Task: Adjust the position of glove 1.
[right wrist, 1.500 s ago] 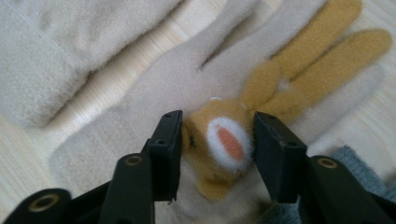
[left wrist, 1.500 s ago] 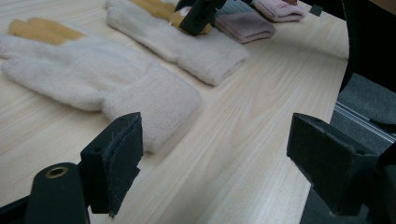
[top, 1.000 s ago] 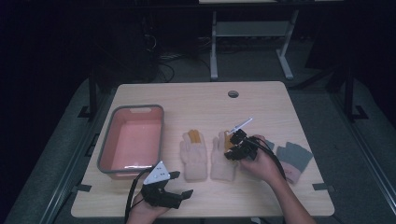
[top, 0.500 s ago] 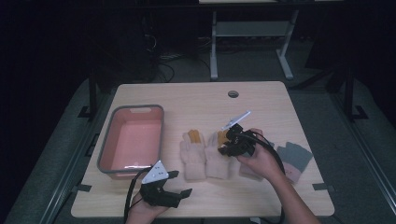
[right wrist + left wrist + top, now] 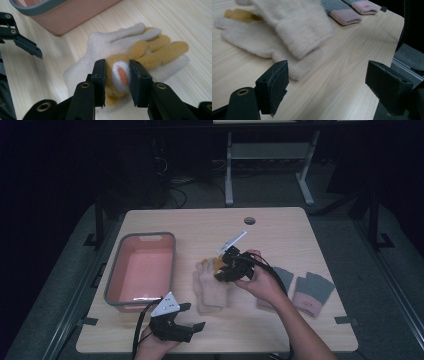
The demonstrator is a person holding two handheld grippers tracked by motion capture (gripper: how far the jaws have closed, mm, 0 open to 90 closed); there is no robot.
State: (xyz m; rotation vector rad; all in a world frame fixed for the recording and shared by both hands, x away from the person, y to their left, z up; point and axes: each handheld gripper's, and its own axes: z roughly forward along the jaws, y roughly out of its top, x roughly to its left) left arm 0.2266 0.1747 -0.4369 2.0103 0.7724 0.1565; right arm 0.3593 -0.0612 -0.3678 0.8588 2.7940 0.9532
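The right claw [image 5: 223, 269] is carrying one fuzzy cream knitted glove with mustard-yellow fingers [image 5: 140, 50] leftwards and upwards: a moment earlier both cream gloves were lying side by side on the pale wooden table [image 5: 280, 230], and now the lifted one is hanging over its partner [image 5: 210, 287], drifting toward the salmon-pink plastic tub with a grey rim [image 5: 142, 270]. That suggests the glove is being taken to the tub, or stacked on its mate. The right claw is pinching a bunched fold of the yellow part, with a small orange-and-white patch showing between the pads. The left claw [image 5: 329, 82] is resting spread and empty near the table's front edge, facing the gloves. A grey-and-pink pair of gloves [image 5: 312, 292] is waiting untouched at the right.
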